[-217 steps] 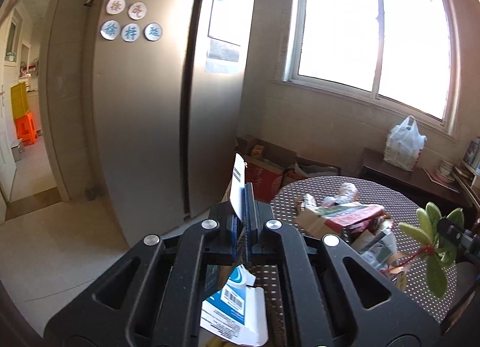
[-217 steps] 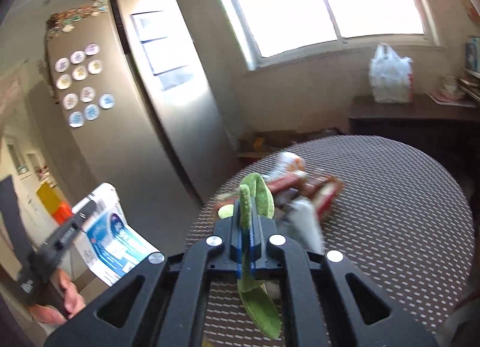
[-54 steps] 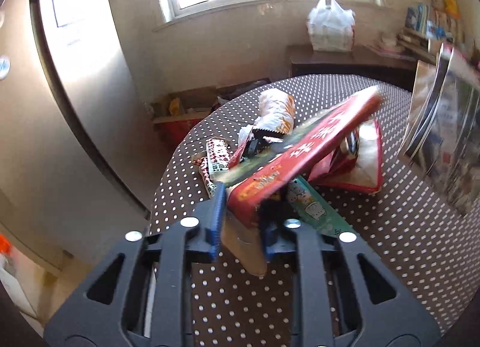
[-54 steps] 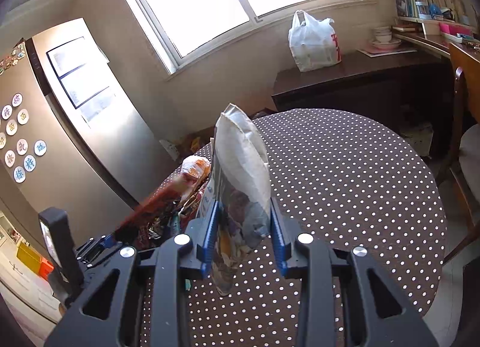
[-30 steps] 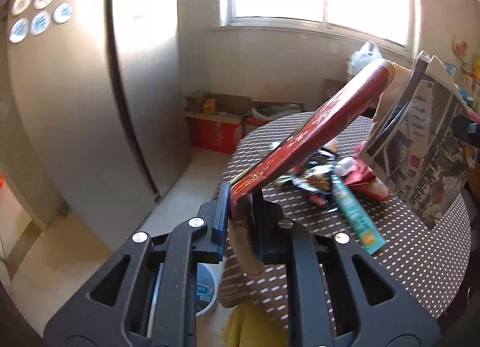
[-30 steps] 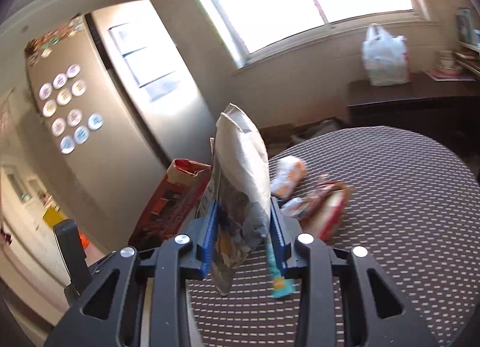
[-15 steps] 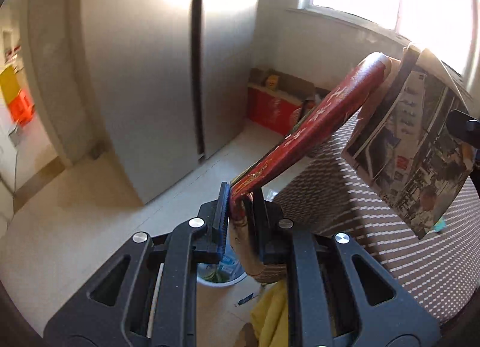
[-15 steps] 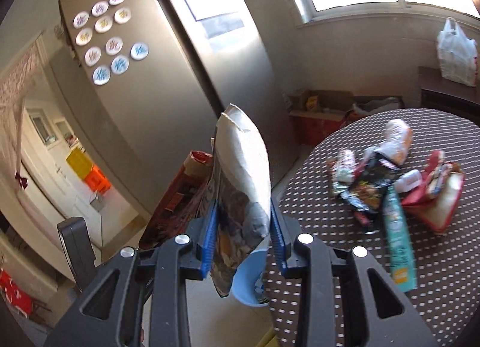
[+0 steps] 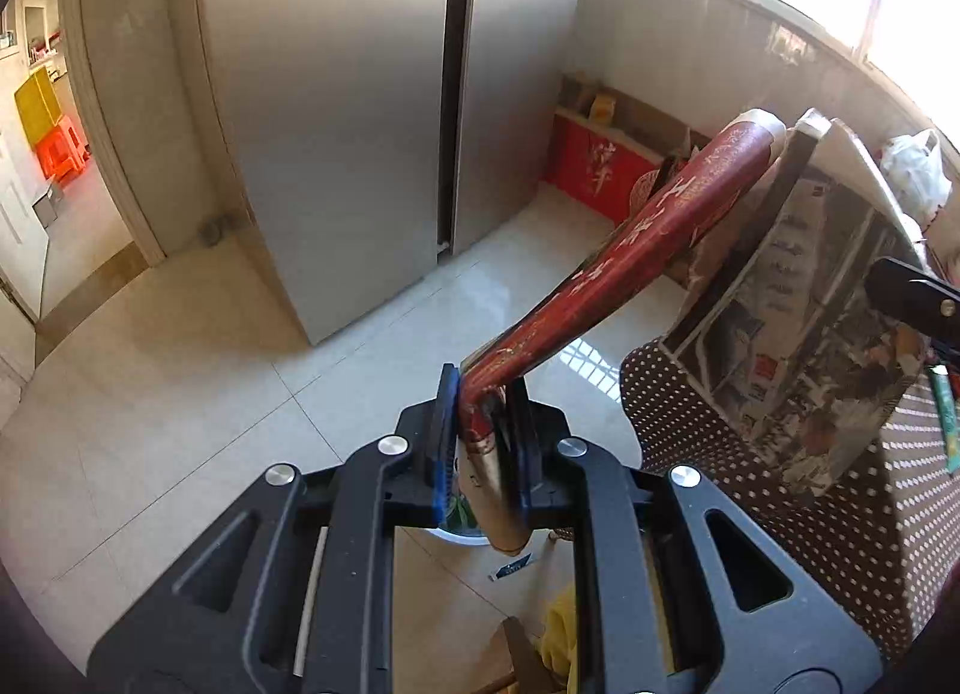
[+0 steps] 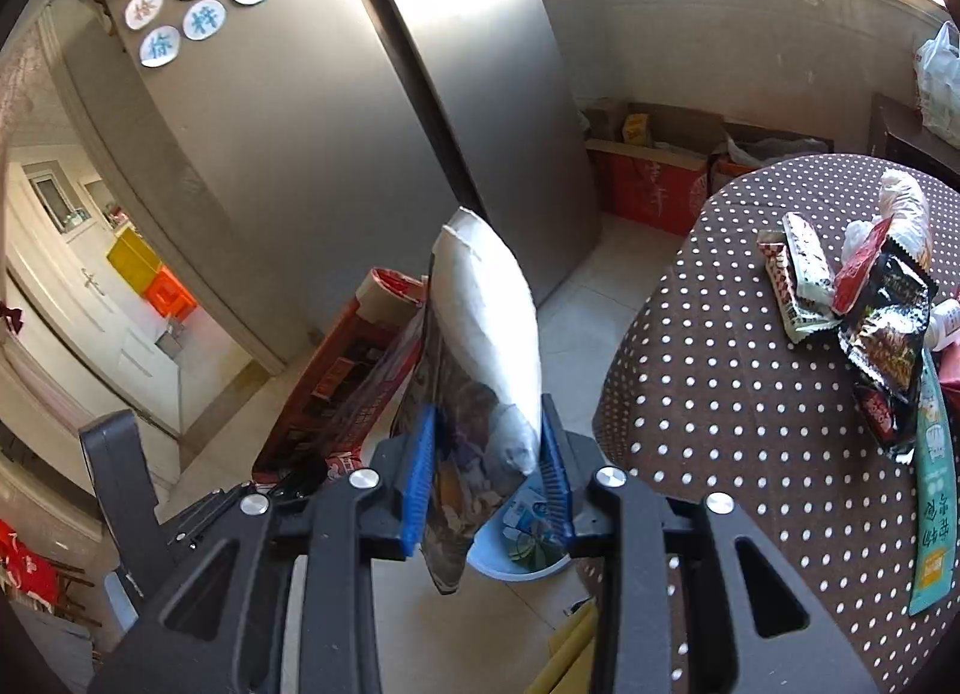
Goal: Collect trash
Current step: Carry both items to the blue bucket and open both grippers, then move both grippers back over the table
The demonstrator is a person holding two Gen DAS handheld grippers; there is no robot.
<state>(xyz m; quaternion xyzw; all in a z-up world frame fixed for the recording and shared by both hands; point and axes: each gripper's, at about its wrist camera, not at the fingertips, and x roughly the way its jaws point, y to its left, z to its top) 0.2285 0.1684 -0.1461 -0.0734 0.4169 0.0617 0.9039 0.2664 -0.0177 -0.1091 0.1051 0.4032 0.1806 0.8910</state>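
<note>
My left gripper (image 9: 480, 430) is shut on a flat red carton (image 9: 636, 256) that sticks up and to the right, above the floor. My right gripper (image 10: 487, 457) is shut on a folded newspaper (image 10: 480, 334), also seen in the left wrist view (image 9: 798, 334). The red carton shows in the right wrist view (image 10: 336, 388) to the left of the newspaper. A light blue bin (image 10: 522, 562) with scraps in it stands on the floor beneath both grippers, its rim showing in the left wrist view (image 9: 462, 538). Several snack wrappers (image 10: 870, 322) and a teal packet (image 10: 933, 508) lie on the dotted table (image 10: 720, 394).
A steel fridge (image 9: 360, 93) stands ahead. Red cardboard boxes (image 10: 648, 178) sit against the wall under the window. A doorway (image 9: 42, 153) opens at the left. A yellow cloth (image 9: 561, 634) lies near the table's foot. A white plastic bag (image 10: 939, 75) sits on a dark sideboard.
Both grippers have swung left and tipped down from over the table to above the floor and the blue bin, still holding the carton and the newspaper.
</note>
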